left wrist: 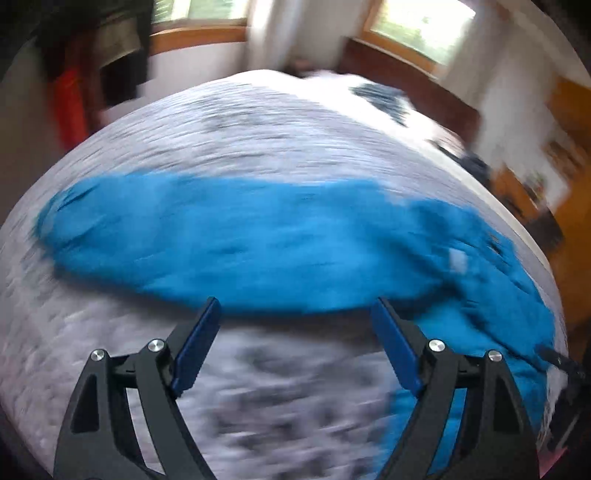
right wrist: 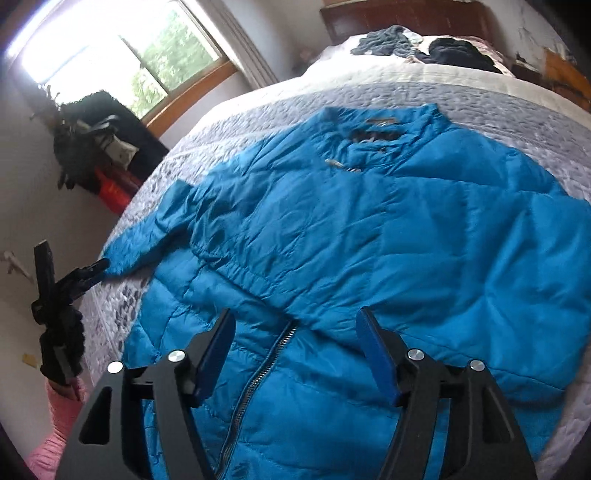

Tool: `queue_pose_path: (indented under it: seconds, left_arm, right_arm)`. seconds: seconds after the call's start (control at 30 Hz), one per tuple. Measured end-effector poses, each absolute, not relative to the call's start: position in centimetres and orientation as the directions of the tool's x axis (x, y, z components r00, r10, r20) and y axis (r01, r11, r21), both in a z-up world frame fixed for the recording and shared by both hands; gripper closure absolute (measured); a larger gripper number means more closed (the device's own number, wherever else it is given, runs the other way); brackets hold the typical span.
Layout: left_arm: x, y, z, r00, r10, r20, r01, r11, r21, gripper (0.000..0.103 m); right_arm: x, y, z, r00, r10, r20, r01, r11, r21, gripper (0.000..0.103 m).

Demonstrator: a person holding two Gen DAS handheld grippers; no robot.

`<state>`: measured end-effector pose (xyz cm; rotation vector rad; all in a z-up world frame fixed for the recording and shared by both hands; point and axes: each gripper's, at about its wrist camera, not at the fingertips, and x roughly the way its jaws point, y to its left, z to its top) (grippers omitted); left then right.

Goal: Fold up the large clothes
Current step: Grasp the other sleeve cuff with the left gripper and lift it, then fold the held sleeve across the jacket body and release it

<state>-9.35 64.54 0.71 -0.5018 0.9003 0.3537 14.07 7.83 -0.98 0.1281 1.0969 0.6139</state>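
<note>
Left gripper (left wrist: 295, 314): jaws wide apart, nothing between them, hanging above the bed (left wrist: 155, 147) at the near edge of the sleeve (left wrist: 229, 240). Left wrist view heavily motion-blurred, so fine detail unreadable. Same gripper seen from the right wrist view at the bed's left edge, tips just beside the sleeve cuff (right wrist: 122, 258); contact not clear. Held by a gloved hand (right wrist: 61, 332) with a pink sleeve (right wrist: 59, 417) below.

Right gripper (right wrist: 295, 332): jaws also wide apart, empty, hovering over the lower front of the blue puffer jacket (right wrist: 388, 229), with the zipper (right wrist: 258, 380) running down between the two fingers.

Jacket spread front-up across the middle of the bed on a grey quilted cover, collar (right wrist: 376, 122) toward the headboard (right wrist: 402, 18), hem toward the camera. One sleeve stretched out toward the bed's left edge; the other folded in over the chest.

Pile of dark and grey clothes (right wrist: 424, 46) at the head end of the bed, well apart from the jacket. Windows (right wrist: 122, 55) with wooden frames behind, dark clutter and something red (right wrist: 114, 192) beside the bed's left edge.
</note>
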Motion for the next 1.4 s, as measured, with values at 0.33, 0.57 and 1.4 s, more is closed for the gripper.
queue_pose_path:
  seconds: [0.33,0.57,1.4]
  left_arm:
    - [-11.6,75.5,-3.2,0.612,0.06,-0.789,-0.636,0.631,-0.445,0.023]
    - [-8.8,77.8,-3.5,0.645,0.098,-0.758,-0.65,0.592,-0.477,0.024]
    - [-8.5,66.7,8.8,0.811,0.209,-0.547,-0.465,0.798,-0.384,0.099]
  right_arm:
    - [15.9,7.6,-1.9,0.357,0.466,-0.81,-0.353,0.87,0.345,0.033]
    - [16.8,6.4,-3.1,0.364,0.452,-0.814,-0.31,0.883,0.352,0.033]
    - [14.9,3.2,-1.4,0.431,0.377,-0.82,-0.266,0.921,0.284,0.033]
